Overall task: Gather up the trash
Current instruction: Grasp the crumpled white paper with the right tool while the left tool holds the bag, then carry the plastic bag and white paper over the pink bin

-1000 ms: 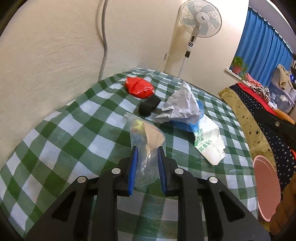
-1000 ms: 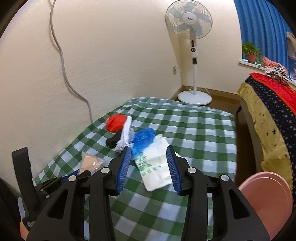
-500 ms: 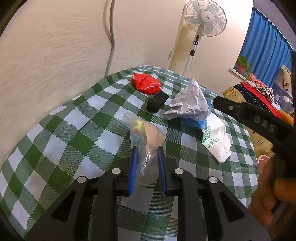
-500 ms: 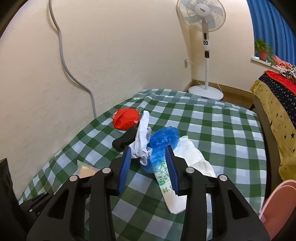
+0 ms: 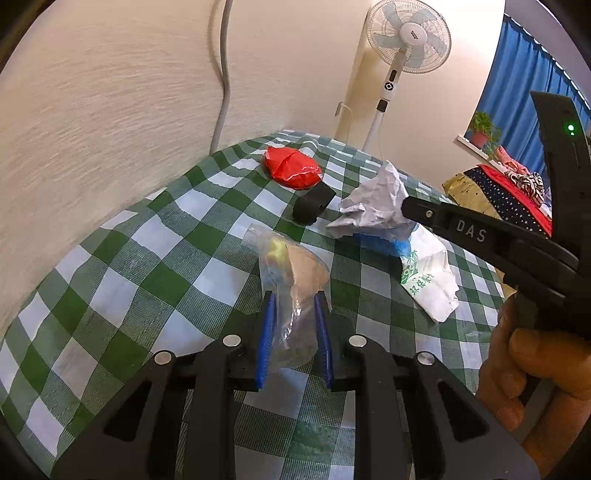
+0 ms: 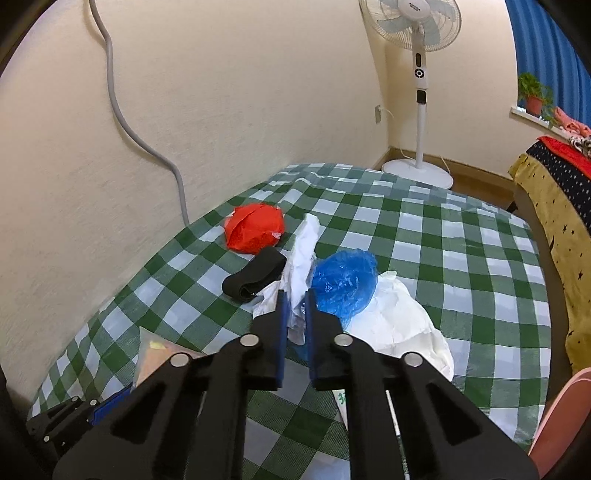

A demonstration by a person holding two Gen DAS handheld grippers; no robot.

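Observation:
On the green checked table [image 5: 122,280], my left gripper [image 5: 294,301] is shut on a clear plastic bag [image 5: 291,262] with tan and yellow scraps inside. A crumpled white paper [image 6: 303,258] stands in the middle of the table. My right gripper [image 6: 295,297] is closing its jaws on the paper's near edge, and the pads press on it. In the left wrist view the right gripper [image 5: 406,208] reaches the paper [image 5: 376,199] from the right, held by a hand [image 5: 535,369]. The clear bag [image 6: 155,354] also shows at lower left in the right wrist view.
A red crumpled bag [image 6: 255,228], a black band [image 6: 255,277], a blue plastic wad [image 6: 345,282] and a white bag with green print [image 5: 428,280] lie around the paper. A pink bin [image 6: 565,417] sits low right. A fan [image 6: 417,22] and a bed [image 6: 554,192] stand beyond.
The right gripper moved forward and down over the pile and narrowed its jaws onto the white paper. The left gripper kept still with the clear bag.

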